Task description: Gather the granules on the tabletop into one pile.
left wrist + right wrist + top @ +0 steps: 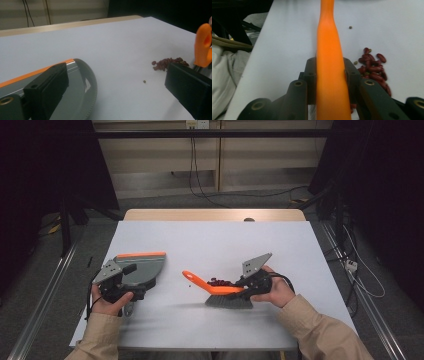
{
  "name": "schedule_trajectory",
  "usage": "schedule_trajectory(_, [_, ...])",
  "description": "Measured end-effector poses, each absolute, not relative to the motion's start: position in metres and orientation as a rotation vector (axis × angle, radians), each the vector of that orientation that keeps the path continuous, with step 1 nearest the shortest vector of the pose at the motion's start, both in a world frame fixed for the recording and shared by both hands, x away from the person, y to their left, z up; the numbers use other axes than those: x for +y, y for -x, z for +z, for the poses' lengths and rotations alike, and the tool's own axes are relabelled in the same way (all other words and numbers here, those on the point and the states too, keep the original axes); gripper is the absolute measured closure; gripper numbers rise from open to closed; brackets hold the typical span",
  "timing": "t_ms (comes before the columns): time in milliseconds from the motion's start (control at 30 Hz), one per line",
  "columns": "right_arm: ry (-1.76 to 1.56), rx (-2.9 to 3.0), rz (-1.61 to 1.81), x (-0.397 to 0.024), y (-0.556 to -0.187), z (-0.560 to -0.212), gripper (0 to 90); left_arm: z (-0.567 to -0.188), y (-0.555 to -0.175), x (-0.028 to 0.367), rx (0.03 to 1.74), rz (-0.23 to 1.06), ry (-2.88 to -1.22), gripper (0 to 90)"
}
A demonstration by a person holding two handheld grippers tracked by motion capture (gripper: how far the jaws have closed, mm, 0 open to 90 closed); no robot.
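High view: the left gripper point(131, 287) grasps the grey dustpan point(142, 267) at its rear, flat on the bench point(210, 240). Right of it lies a loose pile of red beans point(220, 282). The right gripper point(244, 287) is clenched on the brush point(220, 292) by its stiff, light, slick orange handle; the beans likely scatter easily.

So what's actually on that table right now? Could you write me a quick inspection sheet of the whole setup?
Surface: white table, wooden edge at the far side.
Job's things: grey dustpan with orange rim; orange-handled brush, bristles on the table; pile of red beans beside the brush; one stray bean.
Clutter: nothing seen.
Grippers: left gripper at the dustpan, grip unclear; right gripper shut on the brush handle.
Cables: black cable trails from the right gripper; wall cables down to the floor.
Surroundings: dark room, grey floor.
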State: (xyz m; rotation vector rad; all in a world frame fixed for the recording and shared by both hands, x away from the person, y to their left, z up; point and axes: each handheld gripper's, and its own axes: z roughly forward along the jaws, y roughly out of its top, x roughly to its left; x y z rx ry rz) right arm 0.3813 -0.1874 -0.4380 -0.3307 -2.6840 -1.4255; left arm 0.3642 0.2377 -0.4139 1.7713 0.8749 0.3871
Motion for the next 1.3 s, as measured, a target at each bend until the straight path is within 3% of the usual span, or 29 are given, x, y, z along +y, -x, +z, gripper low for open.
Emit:
schedule_trajectory(567, [0.315,-2.697,-1.431,-0.182,-0.416,-0.439,70.7,-0.414,-0.364,0.235,0.864,0.376,-1.778,5.0])
schedule_trajectory(1167, [0.421,-2.648,-1.567,-0.172,-0.419,-0.418,71.0,-0.414,-0.364,0.236,0.847,0.378,-1.788,5.0])
schedule_trajectory(1300, [0.571,-2.69,-1.595,-0.179,-0.418,-0.413,71.0,-0.414,-0.363,0.234,0.84,0.372,-1.795,5.0])
